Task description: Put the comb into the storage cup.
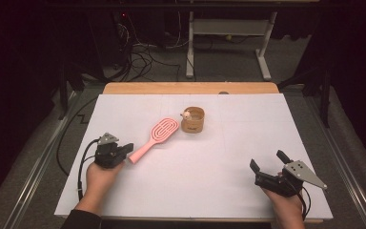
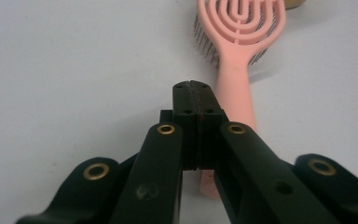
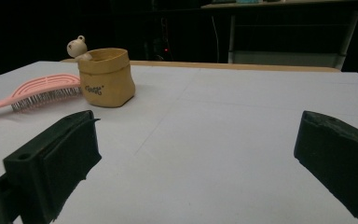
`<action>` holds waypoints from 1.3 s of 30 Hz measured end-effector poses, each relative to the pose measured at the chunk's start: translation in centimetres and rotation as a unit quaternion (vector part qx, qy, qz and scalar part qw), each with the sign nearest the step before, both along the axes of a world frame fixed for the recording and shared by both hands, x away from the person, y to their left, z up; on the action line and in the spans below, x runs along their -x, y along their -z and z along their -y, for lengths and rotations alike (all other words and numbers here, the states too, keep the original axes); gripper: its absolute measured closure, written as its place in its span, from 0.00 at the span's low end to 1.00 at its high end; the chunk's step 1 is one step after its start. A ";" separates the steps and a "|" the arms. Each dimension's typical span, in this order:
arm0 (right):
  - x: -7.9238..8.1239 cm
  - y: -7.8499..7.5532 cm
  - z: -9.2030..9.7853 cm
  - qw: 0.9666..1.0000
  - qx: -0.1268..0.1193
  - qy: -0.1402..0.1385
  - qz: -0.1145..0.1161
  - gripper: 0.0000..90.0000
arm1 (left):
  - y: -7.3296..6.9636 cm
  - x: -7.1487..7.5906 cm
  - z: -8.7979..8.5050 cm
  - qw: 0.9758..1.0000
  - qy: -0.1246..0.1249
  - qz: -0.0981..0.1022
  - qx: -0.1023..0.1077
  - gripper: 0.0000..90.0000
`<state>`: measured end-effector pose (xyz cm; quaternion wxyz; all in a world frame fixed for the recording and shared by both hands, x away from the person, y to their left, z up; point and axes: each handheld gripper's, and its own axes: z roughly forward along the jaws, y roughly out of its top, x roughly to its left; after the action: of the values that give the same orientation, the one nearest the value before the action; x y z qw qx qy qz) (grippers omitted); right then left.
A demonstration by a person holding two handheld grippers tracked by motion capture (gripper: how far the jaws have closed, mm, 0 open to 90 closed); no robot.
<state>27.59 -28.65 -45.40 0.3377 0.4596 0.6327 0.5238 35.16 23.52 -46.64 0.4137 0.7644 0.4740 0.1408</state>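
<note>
**High view: clenched left gripper at the brush handle, right gripper spread wide**

High view first, and the left gripper (image 1: 124, 150) sits low on the white table sheet (image 1: 209, 191), its jaws pressed flat together with nothing between them. Right off its tips lies the pink plastic hairbrush with the looped, vented head (image 1: 156, 137), bristles down, its handle end just beside those closed tips; whether the two touch I cannot tell from up here. The brush runs away from the gripper on a slant, head at the far end.

Left gripper view now: the left gripper (image 2: 197, 100) shows both jaws shut tight, one thin seam down the middle. The hairbrush (image 2: 235, 70) lies just to the side of the jaws and partly under them, its handle passing alongside the tips and on beneath the linkage, its head out ahead.

Beyond the brush head, near it, stands the small tan soft-sided pouch with a little cream bear figure at its rim (image 1: 192, 120).

Over to the right gripper (image 1: 269, 161): released, jaws standing wide apart, nothing in the gap, well away from brush and pouch. Right gripper view confirms it, with the right gripper (image 3: 191, 154) framing bare sheet, the pouch (image 3: 106, 79) and hairbrush (image 3: 37, 91) far ahead and off to one side.
</note>
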 end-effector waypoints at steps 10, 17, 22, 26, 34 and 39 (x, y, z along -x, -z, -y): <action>0.0 0.1 -0.5 1.000 0.010 -0.006 0.001 0.00 | -0.3 1.4 -0.6 0.998 0.013 0.054 0.035 0.99; 0.6 -0.2 -0.8 0.999 0.034 -0.016 -0.005 0.00 | -0.3 1.8 -1.1 0.997 0.012 0.062 0.042 0.98; 1.3 -0.1 -1.1 0.999 0.043 -0.028 0.003 0.00 | -0.5 2.2 -0.4 0.996 0.021 0.074 0.039 0.95; 1.2 0.0 -1.2 0.999 0.039 -0.028 0.004 0.00 | -0.6 2.4 -0.1 0.996 0.024 0.080 0.037 0.89; 1.1 0.0 -0.6 0.999 0.036 -0.022 0.004 0.00 | -0.5 2.5 0.0 0.996 0.011 0.090 0.024 0.66; 1.1 0.0 -0.7 0.999 0.036 -0.022 0.005 0.00 | -0.5 2.5 0.1 0.995 0.010 0.092 0.024 0.55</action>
<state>26.45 -27.95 -45.43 0.3453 0.4303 0.6599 0.5101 32.66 23.42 -46.12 0.4757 0.7425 0.4293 0.1950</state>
